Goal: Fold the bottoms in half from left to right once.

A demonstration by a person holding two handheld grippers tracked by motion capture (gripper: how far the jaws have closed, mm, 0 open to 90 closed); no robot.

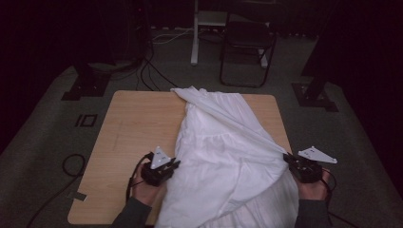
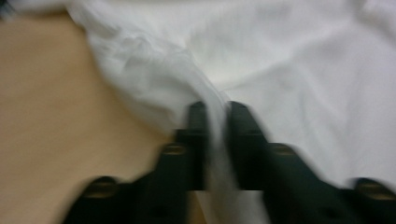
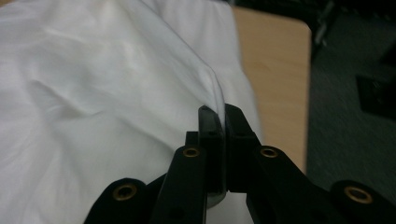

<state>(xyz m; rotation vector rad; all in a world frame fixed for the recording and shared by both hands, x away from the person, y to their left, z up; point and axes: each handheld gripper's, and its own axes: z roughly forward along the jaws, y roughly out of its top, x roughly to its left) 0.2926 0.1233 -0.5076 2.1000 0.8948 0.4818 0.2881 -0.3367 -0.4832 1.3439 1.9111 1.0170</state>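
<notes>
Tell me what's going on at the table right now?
A person is working a white garment spread over a wooden table, with a gripper in each hand. The right gripper has its fingers pinched on a fold of the fabric at the table's right edge, pulling it taut. The left gripper has a thicker bunch of fabric between its fingers at the garment's left edge. The near end hangs off the table's near edge.

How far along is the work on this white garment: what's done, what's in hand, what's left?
Done: the white garment lies along the wooden table, its near end hanging over the front edge. In hand: the left gripper pinches a bunched fold at its left edge, and the right gripper is shut on its right edge, pulled taut. Left: the cloth is wrinkled and twisted at the far end; no neat fold shows yet, so smoothing and folding likely remain.
</notes>
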